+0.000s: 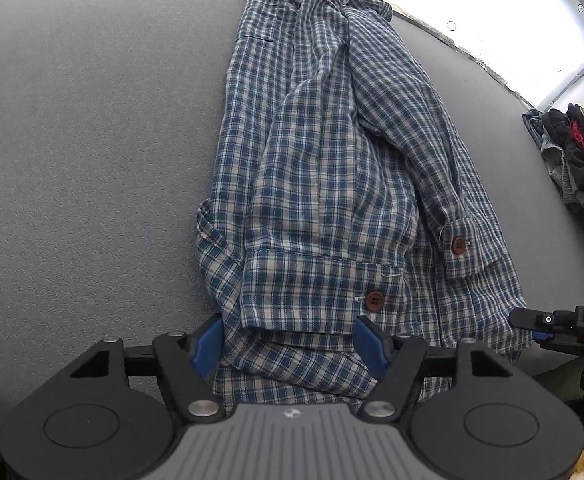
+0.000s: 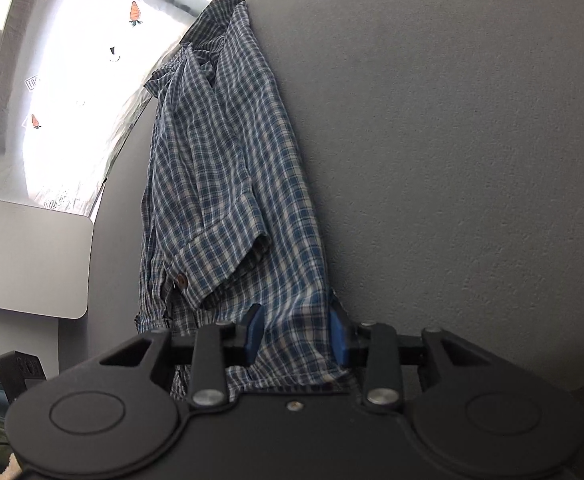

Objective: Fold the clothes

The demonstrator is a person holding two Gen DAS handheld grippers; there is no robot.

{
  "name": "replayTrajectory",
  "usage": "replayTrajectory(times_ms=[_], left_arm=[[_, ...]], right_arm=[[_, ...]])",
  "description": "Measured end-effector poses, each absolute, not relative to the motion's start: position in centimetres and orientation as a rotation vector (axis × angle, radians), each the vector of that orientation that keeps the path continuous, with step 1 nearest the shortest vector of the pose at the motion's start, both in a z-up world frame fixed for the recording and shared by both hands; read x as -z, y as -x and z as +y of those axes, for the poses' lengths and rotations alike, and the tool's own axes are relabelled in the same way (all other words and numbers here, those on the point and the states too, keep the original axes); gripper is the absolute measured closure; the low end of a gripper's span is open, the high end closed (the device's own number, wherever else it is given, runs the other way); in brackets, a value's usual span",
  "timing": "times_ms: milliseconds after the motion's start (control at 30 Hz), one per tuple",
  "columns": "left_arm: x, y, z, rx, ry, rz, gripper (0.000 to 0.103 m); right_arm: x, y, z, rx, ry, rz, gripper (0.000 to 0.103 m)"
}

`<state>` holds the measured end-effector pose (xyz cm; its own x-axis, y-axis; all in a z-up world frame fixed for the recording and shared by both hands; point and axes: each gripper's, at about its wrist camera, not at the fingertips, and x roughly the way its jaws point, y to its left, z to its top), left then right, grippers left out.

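Note:
A blue and white plaid shirt (image 1: 331,168) lies lengthwise on the grey table (image 1: 92,160), sides and sleeves folded inward, cuffs with brown buttons on top. My left gripper (image 1: 290,340) is open at the shirt's near hem, its blue pads either side of the fabric. In the right wrist view the shirt (image 2: 228,184) runs away from me. My right gripper (image 2: 295,336) is open with the hem's right corner between its blue pads. The right gripper's tip (image 1: 547,320) shows at the right edge of the left wrist view.
A pile of dark clothes (image 1: 575,156) lies at the table's right edge. A white rounded panel (image 2: 28,256) stands left of the table. The table's far edge runs behind the collar, with a bright white surface beyond.

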<state>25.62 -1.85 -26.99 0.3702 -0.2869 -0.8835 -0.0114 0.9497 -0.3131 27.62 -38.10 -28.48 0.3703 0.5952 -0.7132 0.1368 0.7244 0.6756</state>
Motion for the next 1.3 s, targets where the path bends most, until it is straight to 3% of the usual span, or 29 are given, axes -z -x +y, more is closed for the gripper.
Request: replayTrajectory(times_ms=[67, 100, 133, 200, 267, 433, 500, 667, 767, 800, 833, 867, 1067, 1300], left_arm=[[27.0, -25.7, -1.5, 0.166, 0.300, 1.188, 0.050], [27.1, -26.0, -1.3, 0.161, 0.328, 1.193, 0.061], [27.2, -26.0, -1.0, 0.166, 0.364, 1.200, 0.079], [28.0, -26.2, -0.4, 0.195, 0.465, 1.236, 0.092], [28.2, -26.4, -0.7, 0.194, 0.464, 1.242, 0.092], [28.3, -26.8, -0.7, 0.250, 0.484, 1.283, 0.066], [28.2, -26.7, -0.8, 0.266, 0.474, 1.304, 0.060], [28.1, -26.7, -1.3, 0.283, 0.425, 1.331, 0.059], [27.9, -26.9, -2.0, 0.281, 0.363, 1.327, 0.064], [27.8, -26.7, -2.0, 0.272, 0.337, 1.326, 0.078], [27.9, -26.7, -1.9, 0.250, 0.319, 1.328, 0.098], [28.0, -26.7, -1.5, 0.245, 0.348, 1.329, 0.101], [27.5, -26.8, 0.8, 0.239, 0.546, 1.302, 0.101], [24.4, -28.3, 3.2, 0.256, 0.837, 1.157, 0.101]], right_arm=[[28.5, -27.5, -37.6, -0.356, -0.712, 1.187, 0.073], [28.5, -27.6, -37.5, -0.355, -0.709, 1.192, 0.079], [28.7, -27.8, -37.5, -0.349, -0.721, 1.202, 0.082], [29.1, -28.2, -37.5, -0.348, -0.769, 1.223, 0.096], [29.6, -28.3, -37.2, -0.365, -0.822, 1.231, 0.097], [30.2, -28.6, -36.6, -0.343, -0.879, 1.259, 0.095], [30.1, -28.5, -36.7, -0.333, -0.880, 1.257, 0.094], [29.4, -27.8, -37.3, -0.297, -0.842, 1.247, 0.091], [29.3, -27.7, -37.4, -0.296, -0.833, 1.241, 0.090], [29.4, -27.7, -37.3, -0.303, -0.829, 1.239, 0.091], [29.4, -27.7, -37.2, -0.307, -0.825, 1.238, 0.093], [29.4, -27.7, -37.2, -0.308, -0.823, 1.240, 0.096], [30.0, -27.6, -37.8, -0.326, -1.039, 1.205, 0.100], [29.3, -27.9, -39.2, -0.368, -1.407, 1.025, 0.101]])
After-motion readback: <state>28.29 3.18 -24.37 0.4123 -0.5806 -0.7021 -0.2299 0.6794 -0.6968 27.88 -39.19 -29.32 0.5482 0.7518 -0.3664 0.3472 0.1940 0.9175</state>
